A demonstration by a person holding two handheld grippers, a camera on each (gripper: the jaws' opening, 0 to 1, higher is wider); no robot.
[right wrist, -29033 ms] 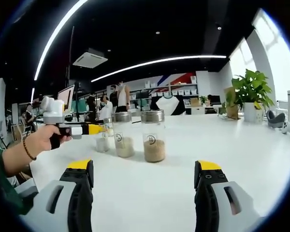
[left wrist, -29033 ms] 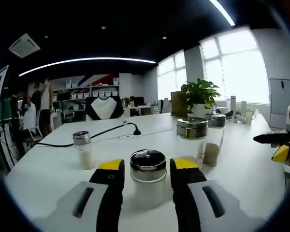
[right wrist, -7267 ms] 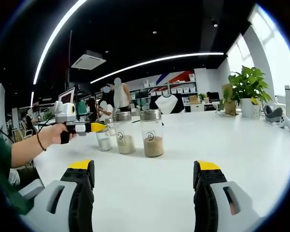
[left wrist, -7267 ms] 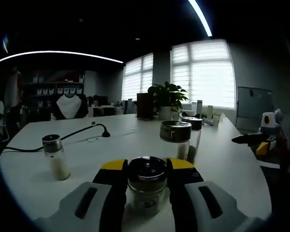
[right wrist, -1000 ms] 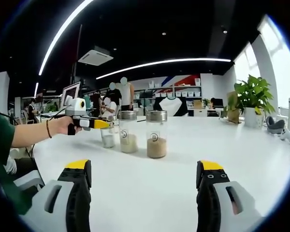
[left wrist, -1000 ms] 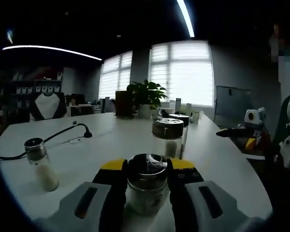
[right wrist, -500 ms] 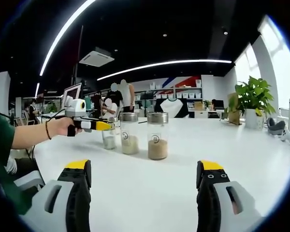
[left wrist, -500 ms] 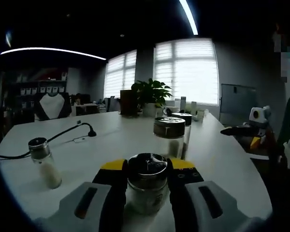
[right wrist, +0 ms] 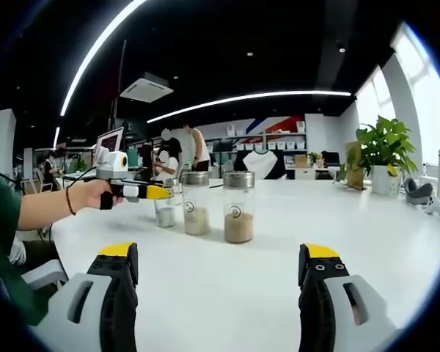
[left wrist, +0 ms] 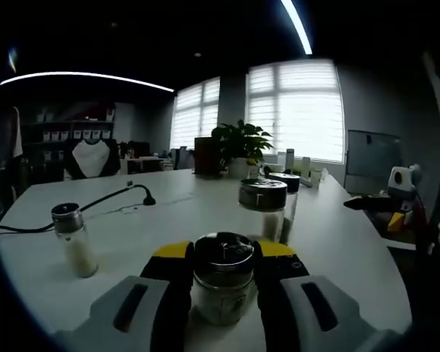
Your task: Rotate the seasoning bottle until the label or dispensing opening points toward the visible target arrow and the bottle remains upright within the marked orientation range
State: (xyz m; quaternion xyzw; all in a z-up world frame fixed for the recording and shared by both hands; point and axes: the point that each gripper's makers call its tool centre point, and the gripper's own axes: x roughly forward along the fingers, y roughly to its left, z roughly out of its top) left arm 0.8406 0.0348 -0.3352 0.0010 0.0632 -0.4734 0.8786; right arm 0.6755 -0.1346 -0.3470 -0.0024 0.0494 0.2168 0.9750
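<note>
On the white table (left wrist: 169,220), the left gripper (left wrist: 221,253) pinches an upright bottle (left wrist: 222,286) between its jaws. The right gripper (right wrist: 218,258) hangs spread wide, nothing in it.

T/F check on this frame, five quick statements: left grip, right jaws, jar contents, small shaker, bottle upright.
1. The left gripper is shut on the seasoning bottle. True.
2. The right gripper holds a jar. False: its jaws stand wide apart over bare white table.
3. In the right gripper view, the jar nearest the plant side holds brown granules at its bottom. True.
4. The small shaker lies on its side. False: it stands upright on the table, off to the left in the left gripper view.
5. The gripped bottle is tipped over. False: it looks upright, lid on top.
</note>
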